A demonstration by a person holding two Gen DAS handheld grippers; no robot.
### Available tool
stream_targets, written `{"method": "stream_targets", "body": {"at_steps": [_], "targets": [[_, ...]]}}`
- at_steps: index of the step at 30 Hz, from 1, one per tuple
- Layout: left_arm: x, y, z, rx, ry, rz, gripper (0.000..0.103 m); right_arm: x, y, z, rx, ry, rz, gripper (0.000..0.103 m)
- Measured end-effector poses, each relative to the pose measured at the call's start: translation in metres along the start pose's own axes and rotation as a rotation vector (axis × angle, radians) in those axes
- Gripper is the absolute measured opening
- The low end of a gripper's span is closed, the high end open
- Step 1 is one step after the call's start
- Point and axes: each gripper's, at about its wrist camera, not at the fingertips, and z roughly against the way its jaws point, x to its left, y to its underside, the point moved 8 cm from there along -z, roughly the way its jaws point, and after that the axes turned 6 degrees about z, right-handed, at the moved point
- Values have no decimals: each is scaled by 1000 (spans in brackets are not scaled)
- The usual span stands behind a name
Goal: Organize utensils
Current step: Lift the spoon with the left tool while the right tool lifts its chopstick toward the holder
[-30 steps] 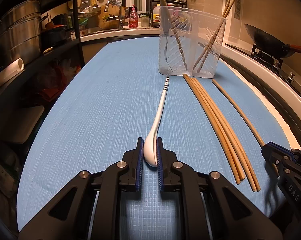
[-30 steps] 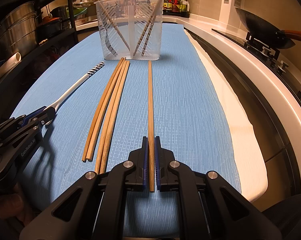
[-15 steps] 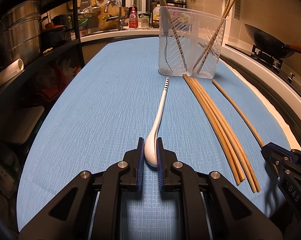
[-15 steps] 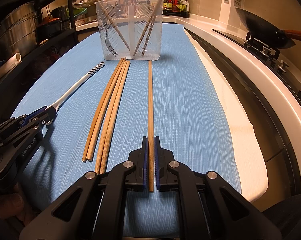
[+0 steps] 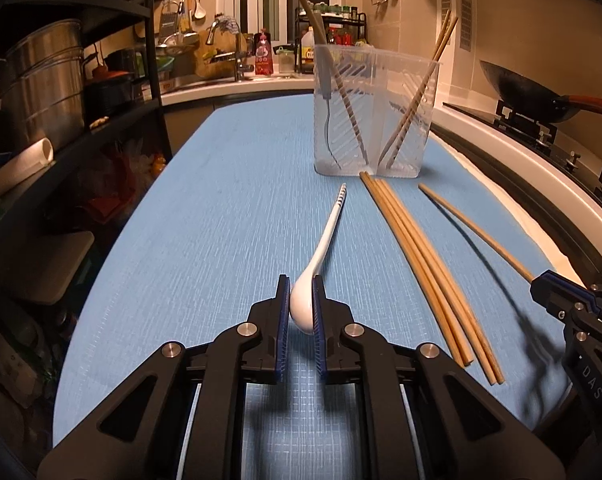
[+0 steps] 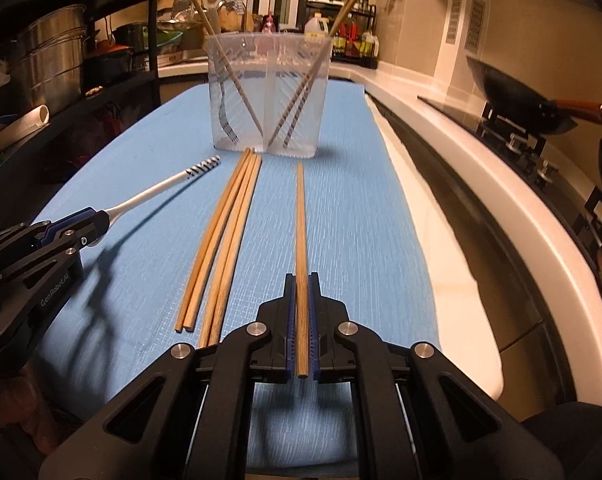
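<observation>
Spoon (image 5: 301,308) gripped in left gripper (image 5: 301,312) jaws; right gripper (image 6: 301,316) jaws clamp a chopstick (image 6: 300,220). Four chopsticks (image 6: 225,236) lie between; holder (image 6: 267,96) stands toward desk's far edge.

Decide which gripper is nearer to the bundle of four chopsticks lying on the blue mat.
Right. The right gripper, shut on a single chopstick, sits just beside the bundle of four chopsticks. The left gripper, shut on the white spoon, is farther off on the bundle's other side.

We cannot read the labels on the bottles (image 6: 359,42) at upper centre. The wok's handle (image 5: 589,103) runs off the right edge, and dark vignette swallows the shelf (image 5: 5,240) at left.
</observation>
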Motion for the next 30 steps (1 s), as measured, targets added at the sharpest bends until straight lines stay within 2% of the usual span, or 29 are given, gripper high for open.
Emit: {"method": "stream_targets", "body": {"at_steps": [10,19,30], "targets": [[5,-24,36,-101,24,4,12,-14,-25,46,-102,-4,-14,6],[10,-59,64,-166,50,13,12,-26,-66,82,-198,-3,-6,6],[2,-106,82,-171,81,-6,12,-27,-109,103,-248,-23,-1,6]]}}
